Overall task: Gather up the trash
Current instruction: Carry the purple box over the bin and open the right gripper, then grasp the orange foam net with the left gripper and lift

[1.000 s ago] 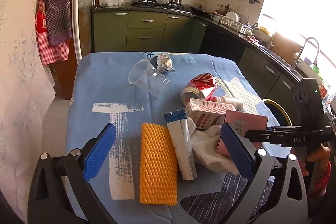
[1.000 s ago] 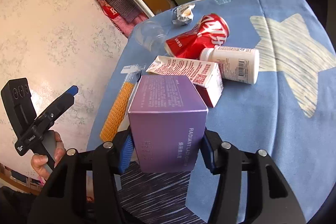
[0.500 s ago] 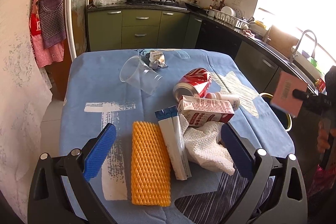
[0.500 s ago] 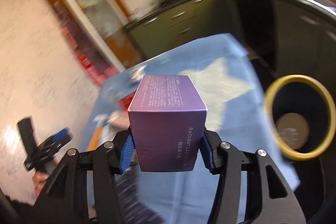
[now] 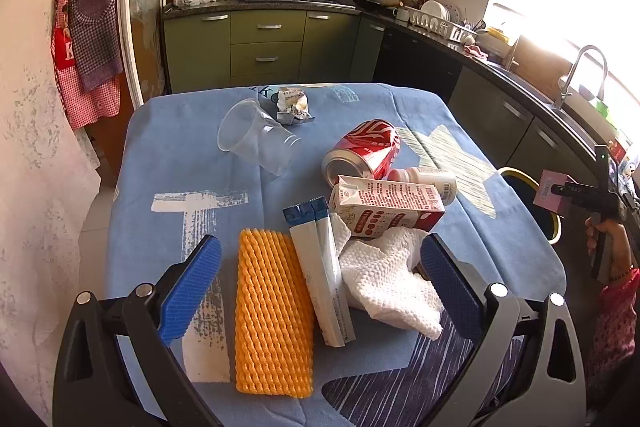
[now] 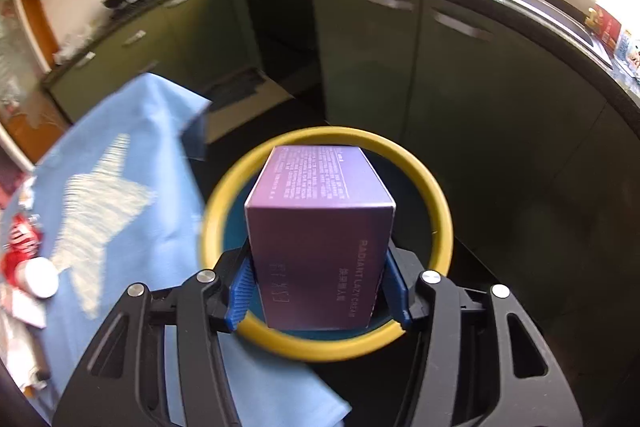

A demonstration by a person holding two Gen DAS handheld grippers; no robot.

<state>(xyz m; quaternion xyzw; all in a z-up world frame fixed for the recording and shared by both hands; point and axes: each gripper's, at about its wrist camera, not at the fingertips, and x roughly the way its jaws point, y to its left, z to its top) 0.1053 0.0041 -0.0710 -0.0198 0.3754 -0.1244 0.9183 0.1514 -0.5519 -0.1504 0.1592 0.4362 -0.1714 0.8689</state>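
My right gripper (image 6: pixel 318 291) is shut on a purple cardboard box (image 6: pixel 320 247), held right above the yellow-rimmed bin (image 6: pixel 442 219) beside the table. In the left wrist view that box (image 5: pixel 554 193) shows small at the far right, over the bin (image 5: pixel 520 174). My left gripper (image 5: pixel 320 287) stands open and empty above the near end of the blue-clothed table (image 5: pixel 180 163). Below and ahead of it lie an orange foam net (image 5: pixel 272 311), a blue-and-white tube box (image 5: pixel 320 275), a crumpled paper towel (image 5: pixel 392 279), a red-and-white carton (image 5: pixel 388 205), a white bottle (image 5: pixel 430 181), a crushed red can (image 5: pixel 364 153), a clear plastic cup (image 5: pixel 256 139) and a wrapper (image 5: pixel 294 105).
Green kitchen cabinets (image 5: pixel 264 43) line the back and right walls, with a stove and a sink (image 5: pixel 576 75) on the counter. Aprons (image 5: pixel 88 27) hang at the left. A person's hand (image 5: pixel 608 239) grips the right tool beyond the table's right edge.
My right gripper has swung with the purple box from over the table to above the yellow-rimmed bin, turning away from the table. The left gripper has barely shifted and stays open.
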